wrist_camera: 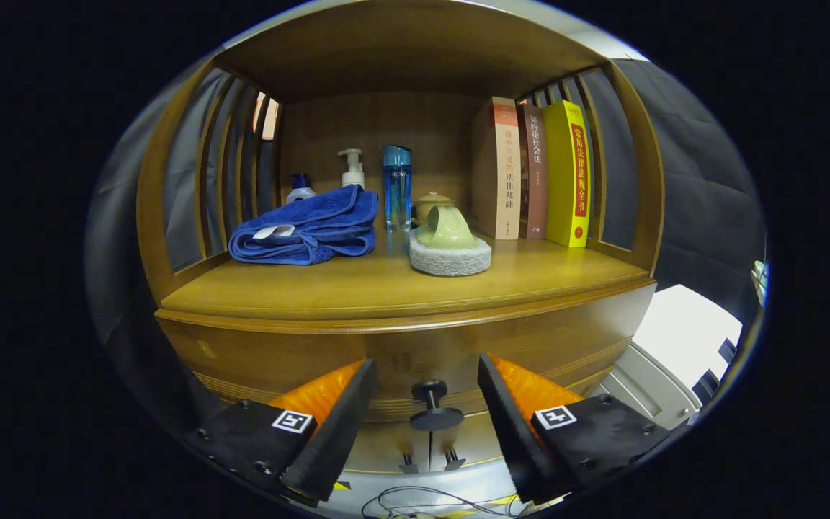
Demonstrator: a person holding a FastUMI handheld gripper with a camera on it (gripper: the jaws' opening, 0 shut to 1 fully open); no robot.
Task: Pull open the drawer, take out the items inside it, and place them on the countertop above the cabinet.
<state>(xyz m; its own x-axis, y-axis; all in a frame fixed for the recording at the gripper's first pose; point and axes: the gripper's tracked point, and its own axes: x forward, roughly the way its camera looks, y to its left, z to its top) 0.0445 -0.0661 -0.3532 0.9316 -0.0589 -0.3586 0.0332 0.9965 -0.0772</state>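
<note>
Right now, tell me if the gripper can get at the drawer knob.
Probably yes. The gripper has its jaws open, and the drawer knob sits in the gap between them, just ahead, with nothing in the way. The drawer looks shut, so closing on the knob seems the next step.

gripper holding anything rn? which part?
Nothing held. The gripper is open, its fingers either side of the drawer knob without touching it; the drawer is shut.
</note>
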